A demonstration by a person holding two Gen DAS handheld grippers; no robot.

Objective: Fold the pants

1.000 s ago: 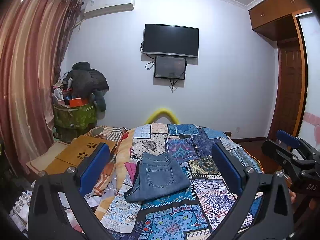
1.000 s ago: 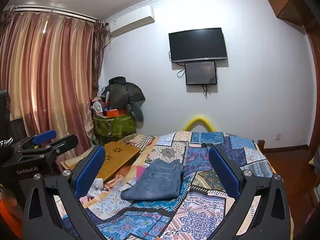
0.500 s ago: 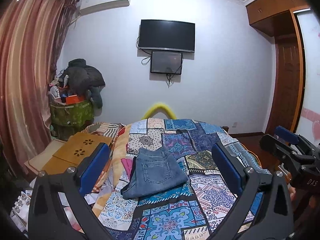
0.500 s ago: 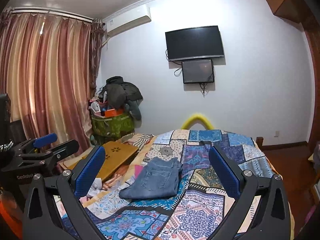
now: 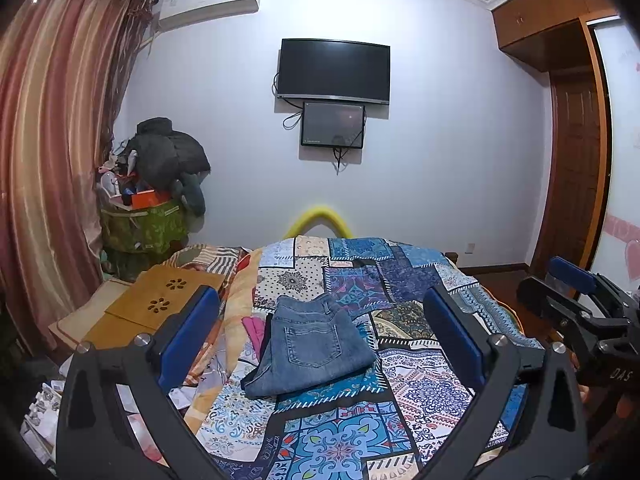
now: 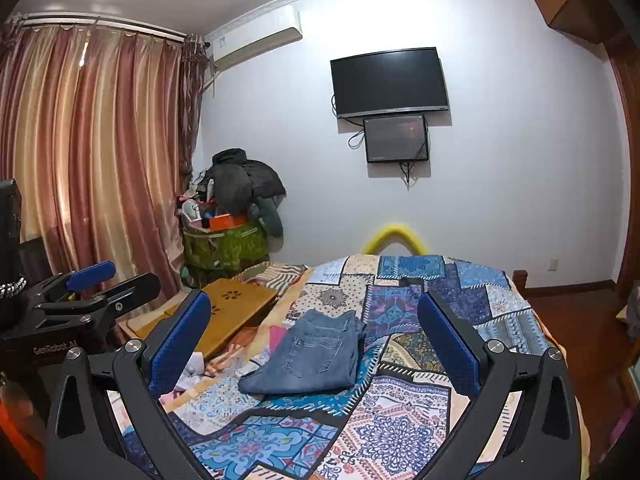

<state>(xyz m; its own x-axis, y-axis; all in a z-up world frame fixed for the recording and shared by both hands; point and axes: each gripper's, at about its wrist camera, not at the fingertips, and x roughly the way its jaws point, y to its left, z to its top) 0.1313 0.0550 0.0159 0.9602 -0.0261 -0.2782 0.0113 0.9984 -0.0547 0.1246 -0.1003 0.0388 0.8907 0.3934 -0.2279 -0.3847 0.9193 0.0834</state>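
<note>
Looking across your scene: patchwork quilt covers the bed, biggest thing in both views. Striped curtains hang along the left wall, dark TV on the far wall with a smaller screen just under it. Green bag piled with dark clothes sits in the corner, wooden lap desk beside the bed's left edge. Jeans lie folded into a compact stack on the quilt, back pocket up, near the left side of the bed. You hold your left gripper with jaws wide apart, nothing between them, well back from the jeans. Your right gripper is likewise spread wide and holds nothing.
</note>
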